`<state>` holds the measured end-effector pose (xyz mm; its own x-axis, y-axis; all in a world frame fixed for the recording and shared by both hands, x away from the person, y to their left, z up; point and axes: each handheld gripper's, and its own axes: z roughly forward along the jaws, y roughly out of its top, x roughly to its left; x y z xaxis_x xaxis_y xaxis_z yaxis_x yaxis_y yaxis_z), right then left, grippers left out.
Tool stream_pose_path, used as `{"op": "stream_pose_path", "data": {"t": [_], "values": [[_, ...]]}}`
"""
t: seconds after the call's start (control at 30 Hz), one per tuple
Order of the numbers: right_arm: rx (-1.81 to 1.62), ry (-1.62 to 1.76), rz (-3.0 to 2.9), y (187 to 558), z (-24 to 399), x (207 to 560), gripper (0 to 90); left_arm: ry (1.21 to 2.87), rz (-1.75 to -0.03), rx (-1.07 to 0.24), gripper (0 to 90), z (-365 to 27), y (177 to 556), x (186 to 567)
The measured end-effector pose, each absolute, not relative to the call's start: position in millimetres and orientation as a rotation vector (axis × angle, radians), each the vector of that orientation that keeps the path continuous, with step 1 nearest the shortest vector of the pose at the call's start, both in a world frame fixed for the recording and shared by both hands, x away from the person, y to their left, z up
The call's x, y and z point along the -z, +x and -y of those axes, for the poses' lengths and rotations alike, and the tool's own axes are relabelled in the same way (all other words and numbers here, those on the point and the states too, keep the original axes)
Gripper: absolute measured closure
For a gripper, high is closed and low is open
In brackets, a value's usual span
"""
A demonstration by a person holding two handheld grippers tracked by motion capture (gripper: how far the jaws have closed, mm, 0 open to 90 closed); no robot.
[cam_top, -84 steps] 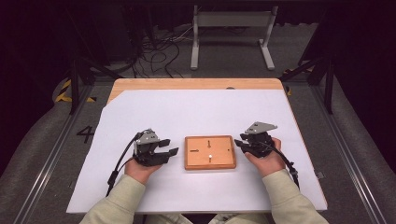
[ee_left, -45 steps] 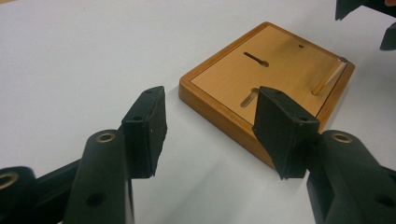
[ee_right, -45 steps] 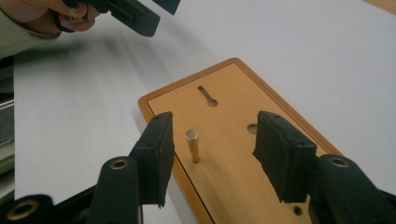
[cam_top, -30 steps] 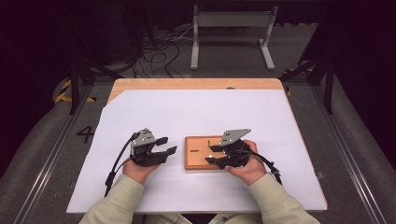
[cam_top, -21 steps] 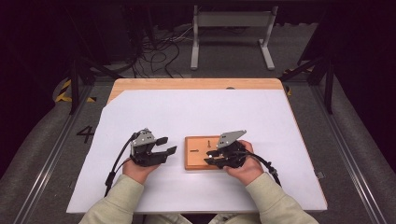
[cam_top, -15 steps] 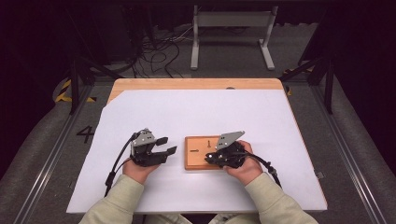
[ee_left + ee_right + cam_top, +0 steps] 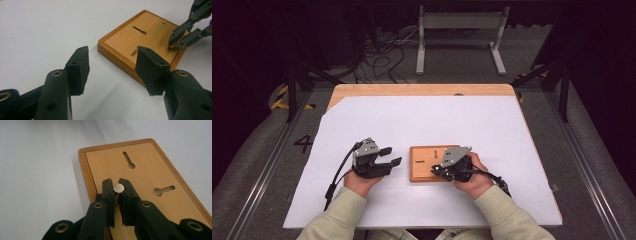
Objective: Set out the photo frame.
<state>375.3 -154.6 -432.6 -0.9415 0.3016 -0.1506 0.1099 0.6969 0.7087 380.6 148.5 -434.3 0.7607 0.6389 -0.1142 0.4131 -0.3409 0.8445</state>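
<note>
You're sitting at a lab-style recording station, not a home. Your table [image 7: 422, 90] is a wooden top under a white sheet [image 7: 427, 125], standing on grey carpet [image 7: 257, 165] with metal rails [image 7: 262, 175] either side. A floor mark [image 7: 304, 143] reads 4, beside yellow-black tape [image 7: 279, 100]. Behind, loose cables [image 7: 379, 55] trail past a grey metal stand [image 7: 459, 30], and black surroundings shut the space in.

Wooden board [image 7: 427, 165] lying on the table [image 7: 437, 115] near its front edge, left gripper [image 7: 384, 162] resting just left of it, right gripper [image 7: 437, 171] sitting over its right part, small pin [image 7: 118, 187] sticking up between the fingers [image 7: 107, 192].
</note>
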Motion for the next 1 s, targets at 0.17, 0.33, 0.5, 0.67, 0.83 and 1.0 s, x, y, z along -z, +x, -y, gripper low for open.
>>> {"op": "stream_pose_path", "data": {"t": [0.17,0.33,0.5,0.67,0.83,1.0], "values": [[-1.072,0.289,-2.637,372.7,154.5,433.1,83.6,1.983,-0.796,-0.291,44.6,-148.9,380.7,434.2],[-1.026,0.2,-2.601,364.7,153.1,432.8,83.8,1.979,-0.794,-0.293,44.5,-148.7,380.3,433.8],[-0.977,0.098,-2.542,354.3,152.3,434.1,83.9,1.971,-0.789,-0.291,44.6,-148.4,380.2,433.3],[-0.965,0.05,-2.49,347.4,152.5,436.9,84.0,1.954,-0.794,-0.254,39.6,-147.3,382.0,432.5],[-0.924,-0.001,-2.445,339.4,151.3,438.6,84.0,1.942,-0.8,-0.205,31.6,-142.2,386.7,429.9],[-0.907,-0.031,-2.411,333.5,151.0,440.9,84.0,1.937,-0.814,-0.172,26.0,-137.4,393.0,429.3]]}}
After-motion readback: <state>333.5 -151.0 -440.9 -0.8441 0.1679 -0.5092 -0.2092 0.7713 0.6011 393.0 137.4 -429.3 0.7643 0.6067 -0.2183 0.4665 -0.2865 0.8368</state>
